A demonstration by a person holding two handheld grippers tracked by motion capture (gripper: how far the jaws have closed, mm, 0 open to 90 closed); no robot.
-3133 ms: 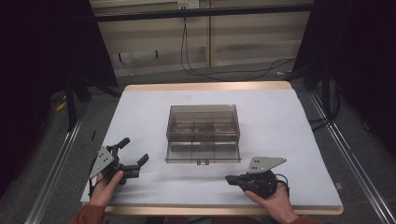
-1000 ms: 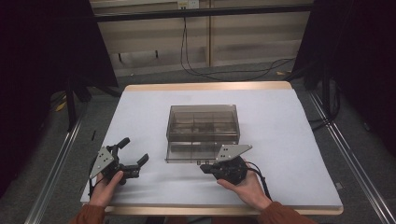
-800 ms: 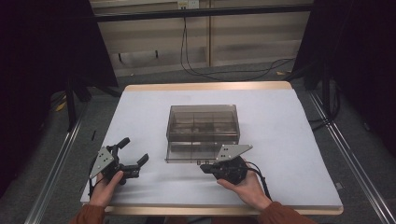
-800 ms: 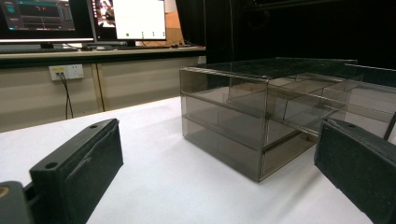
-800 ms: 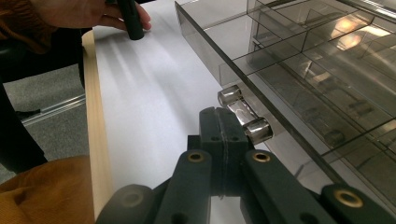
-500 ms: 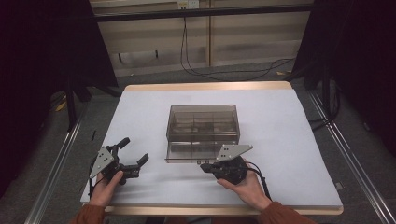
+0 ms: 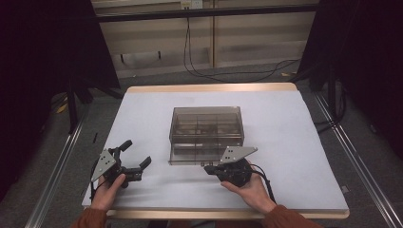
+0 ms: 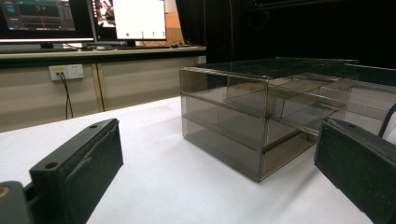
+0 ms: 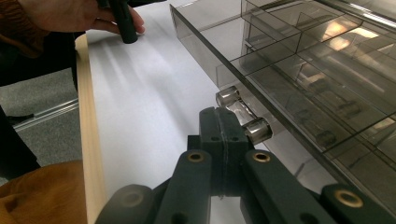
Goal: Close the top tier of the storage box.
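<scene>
A smoky clear drawer box (image 7: pixel 206 126) stands mid-table, with compartments visible through its walls (image 8: pixel 233 116) (image 9: pixel 303 60). My right gripper (image 7: pixel 210 168) lies at the box's front, grey plate on top, held by the person's hand. Its jaws are shut together with nothing between them (image 9: pixel 218 116). Their tips rest against the clear bar handle (image 9: pixel 243 113) of the bottom drawer, between its two round posts. My left gripper (image 7: pixel 137 153) rests on the table at the front left, jaws wide open and empty, facing the box (image 8: pixel 219 163). One black pad (image 8: pixel 79 168) shows at the left.
White sheet covers the table, with a wooden edge (image 9: pixel 88 140) at the person's side. Metal rails (image 7: pixel 57 166) run along both sides on the floor. Cables (image 7: pixel 228 71) lie behind the table. Monitors (image 8: pixel 135 18) stand on a desk beyond.
Since three seconds ago the right gripper has moved left and up to the box's front, at the drawer handle. Over the last second nothing has moved.
</scene>
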